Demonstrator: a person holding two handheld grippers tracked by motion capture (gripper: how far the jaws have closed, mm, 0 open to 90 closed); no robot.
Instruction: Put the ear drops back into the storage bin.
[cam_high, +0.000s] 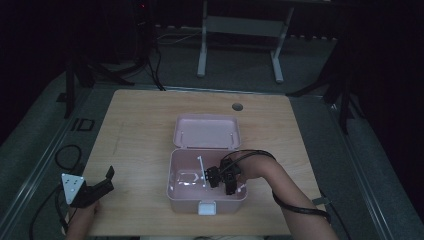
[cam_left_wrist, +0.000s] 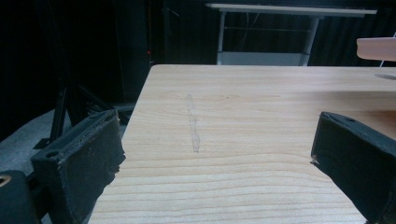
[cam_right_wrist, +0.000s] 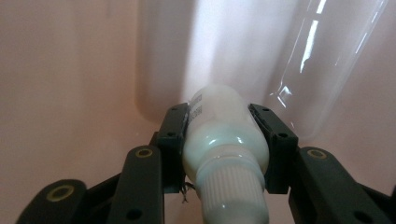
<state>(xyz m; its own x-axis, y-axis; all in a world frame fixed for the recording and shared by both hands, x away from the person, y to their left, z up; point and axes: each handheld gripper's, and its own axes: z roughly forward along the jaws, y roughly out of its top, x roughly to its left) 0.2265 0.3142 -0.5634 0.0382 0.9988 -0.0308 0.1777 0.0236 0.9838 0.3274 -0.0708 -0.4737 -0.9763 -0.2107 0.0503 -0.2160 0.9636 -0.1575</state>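
Two grippers at a wooden table (cam_high: 140, 125), seen from above. Left gripper (cam_high: 102, 181) resting near the table's front left corner, grey three-cornered plate (cam_high: 71, 186) on top, jaws pointing toward the table's middle. Seen along its own jaws in the left gripper view, spread wide apart (cam_left_wrist: 219, 154), nothing between them but bare wood with a faint pale streak (cam_left_wrist: 192, 123) running away along the grain. Well apart from the box.

Sitting near the middle of the table: a pale pink plastic box (cam_high: 173, 192), lid (cam_high: 207, 132) swung open and lying back behind it, a white latch (cam_high: 207, 207) on the front wall. Right gripper (cam_high: 222, 180) reaching down inside the box, over its right half, with the person's forearm (cam_high: 285, 187) coming in from the lower right and a black cable looped around it.

In the right gripper view, jaws closed (cam_right_wrist: 226, 140) on a small white plastic bottle (cam_right_wrist: 224, 135), one black pad pressed to each side of the body just above the shoulder. Ribbed white cap (cam_right_wrist: 233, 196) pointing back toward the camera, printed label visible at the bottle's left edge, too small to read. Pink inner wall (cam_right_wrist: 70, 70) of the box behind, with glossy streaks of reflected light at the right. Cannot tell whether the bottle touches the box floor.
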